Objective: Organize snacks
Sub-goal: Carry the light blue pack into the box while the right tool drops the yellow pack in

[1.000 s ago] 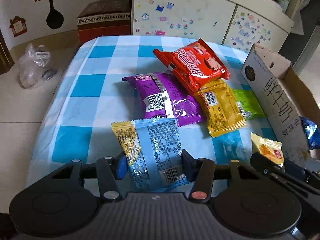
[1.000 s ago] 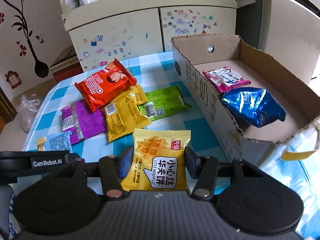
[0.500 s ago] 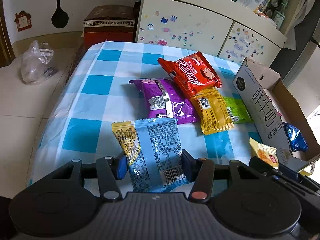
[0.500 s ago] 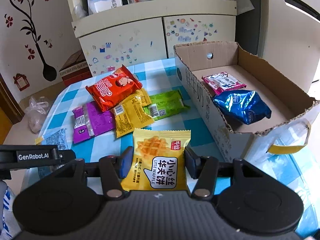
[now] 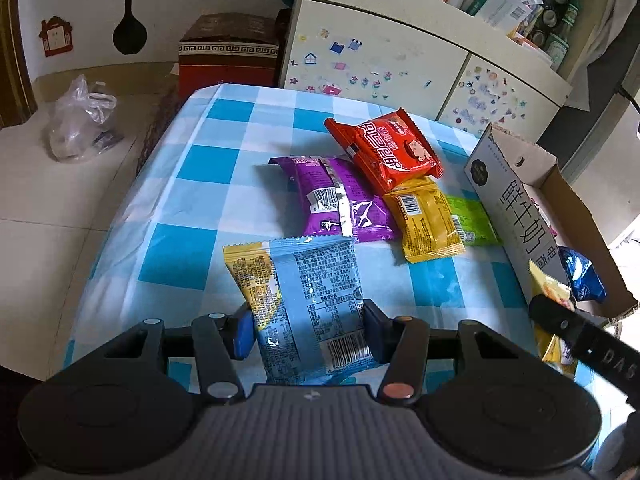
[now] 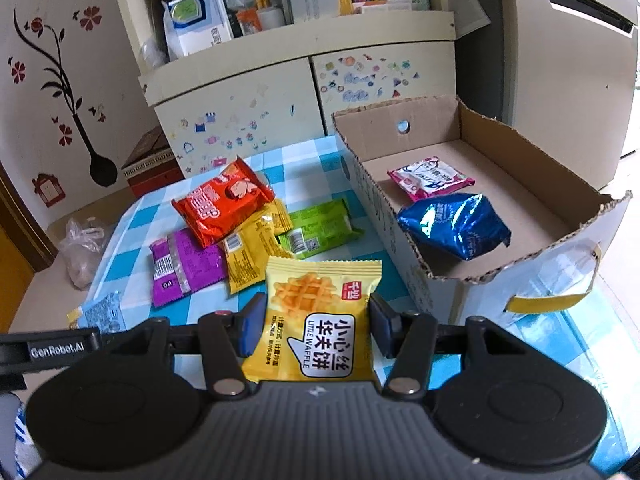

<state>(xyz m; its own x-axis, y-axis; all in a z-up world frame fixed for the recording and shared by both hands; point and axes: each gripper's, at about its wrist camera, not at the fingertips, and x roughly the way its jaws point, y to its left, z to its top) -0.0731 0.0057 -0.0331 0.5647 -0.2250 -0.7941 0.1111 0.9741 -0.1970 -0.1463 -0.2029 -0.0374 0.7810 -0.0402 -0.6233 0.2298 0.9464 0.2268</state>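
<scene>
My left gripper point(image 5: 306, 330) is shut on a light-blue and yellow snack packet point(image 5: 304, 300), held above the checked tablecloth point(image 5: 192, 216). My right gripper point(image 6: 314, 326) is shut on a yellow waffle packet point(image 6: 320, 320), also lifted off the table. A red packet point(image 6: 222, 202), a purple one point(image 6: 186, 266), a yellow one point(image 6: 250, 246) and a green one point(image 6: 320, 228) lie in a loose pile on the table. To their right stands an open cardboard box point(image 6: 520, 204) holding a pink packet point(image 6: 430, 176) and a shiny blue bag point(image 6: 454, 226).
A cream cabinet point(image 6: 280, 92) with stickers and a cluttered shelf stands behind the table. On the floor at left are a plastic bag point(image 5: 80, 120) and a red-brown box point(image 5: 228, 52). The table's left edge point(image 5: 132, 192) drops to the tiled floor.
Both grippers have risen and drawn back with their packets, so the table, pile and box look smaller and farther off. The grips have not changed.
</scene>
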